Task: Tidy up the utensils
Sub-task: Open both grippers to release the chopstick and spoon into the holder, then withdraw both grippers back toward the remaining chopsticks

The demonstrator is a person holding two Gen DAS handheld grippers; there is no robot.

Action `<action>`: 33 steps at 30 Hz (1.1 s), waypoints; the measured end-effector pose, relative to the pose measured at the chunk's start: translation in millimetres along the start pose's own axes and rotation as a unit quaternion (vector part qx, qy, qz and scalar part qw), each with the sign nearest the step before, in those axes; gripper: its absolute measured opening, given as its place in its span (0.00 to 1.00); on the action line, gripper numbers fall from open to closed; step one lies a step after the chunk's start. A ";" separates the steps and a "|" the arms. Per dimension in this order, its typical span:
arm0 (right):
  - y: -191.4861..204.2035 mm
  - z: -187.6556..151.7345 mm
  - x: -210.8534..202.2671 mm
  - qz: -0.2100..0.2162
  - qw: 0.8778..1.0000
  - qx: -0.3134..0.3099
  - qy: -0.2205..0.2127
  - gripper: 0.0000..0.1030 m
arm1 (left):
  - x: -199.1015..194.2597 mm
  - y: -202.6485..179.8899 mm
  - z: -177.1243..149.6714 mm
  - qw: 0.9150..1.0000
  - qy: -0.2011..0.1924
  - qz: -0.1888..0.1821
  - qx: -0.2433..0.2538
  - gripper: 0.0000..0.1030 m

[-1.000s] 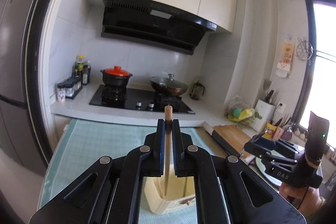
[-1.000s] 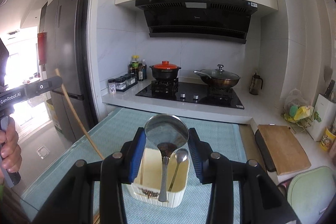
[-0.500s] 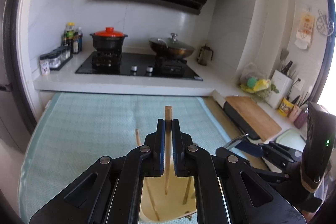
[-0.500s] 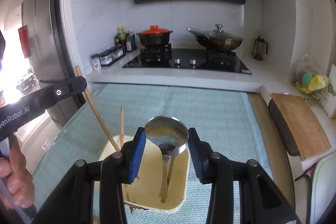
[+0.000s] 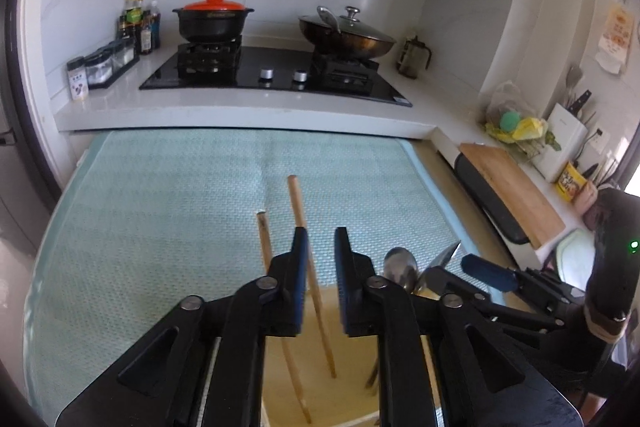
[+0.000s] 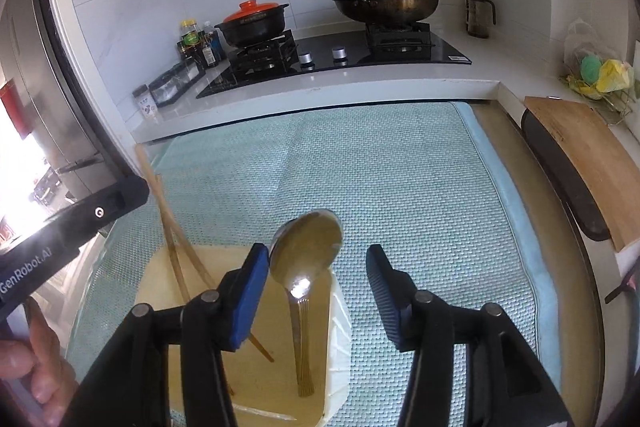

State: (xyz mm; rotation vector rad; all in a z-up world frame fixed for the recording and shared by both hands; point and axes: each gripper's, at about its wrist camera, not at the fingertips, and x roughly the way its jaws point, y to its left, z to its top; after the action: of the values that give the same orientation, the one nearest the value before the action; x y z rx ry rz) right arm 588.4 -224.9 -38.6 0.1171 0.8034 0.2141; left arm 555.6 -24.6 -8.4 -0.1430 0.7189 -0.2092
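Two chopsticks (image 5: 316, 301) leaning in a cream holder (image 6: 340, 323), below and between the left gripper (image 5: 321, 251) fingers, parted narrowly, gripping nothing. Big spoon (image 6: 306, 251) standing in the same holder, bowl up, beside the right gripper (image 6: 316, 267) left finger (image 6: 250, 291); fingers spread wide. Both grippers tilted down over the holder. Green mat (image 6: 392, 187) beyond the fingertips on the desk (image 5: 444, 171).
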 end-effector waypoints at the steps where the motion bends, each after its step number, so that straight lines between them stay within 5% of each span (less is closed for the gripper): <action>1: 1.0 1.5 -3.9 0.001 1.000 0.000 -0.004 0.51 | -2.5 1.6 0.8 1.000 -0.001 0.002 -0.002 0.37; 3: 2.2 4.2 -19.4 0.005 1.000 -0.001 -0.020 0.51 | -16.2 6.5 1.4 1.000 -0.015 -0.004 -0.008 0.49; 12: 18.4 -7.6 -143.6 0.027 0.991 -0.036 -0.125 0.52 | -132.4 30.9 -15.9 0.999 -0.038 0.005 0.034 0.70; 20: 30.2 -86.0 -224.2 0.018 0.983 -0.089 -0.159 0.53 | -241.9 53.8 -110.9 0.994 -0.031 0.038 0.094 0.85; 27: 39.7 -181.0 -232.3 -0.012 0.984 -0.121 -0.134 0.53 | -263.4 68.7 -210.3 0.997 -0.006 0.052 0.047 0.87; 33: 49.1 -263.7 -203.8 -0.027 0.990 -0.105 -0.085 0.53 | -233.5 70.0 -283.7 0.998 0.016 0.061 -0.014 0.87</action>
State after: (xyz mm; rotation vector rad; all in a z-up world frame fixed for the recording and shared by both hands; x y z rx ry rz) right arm 252.9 -219.0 -68.7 -0.0841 0.6089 0.2336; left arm 205.4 82.5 -84.9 -0.1215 0.7604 -0.0854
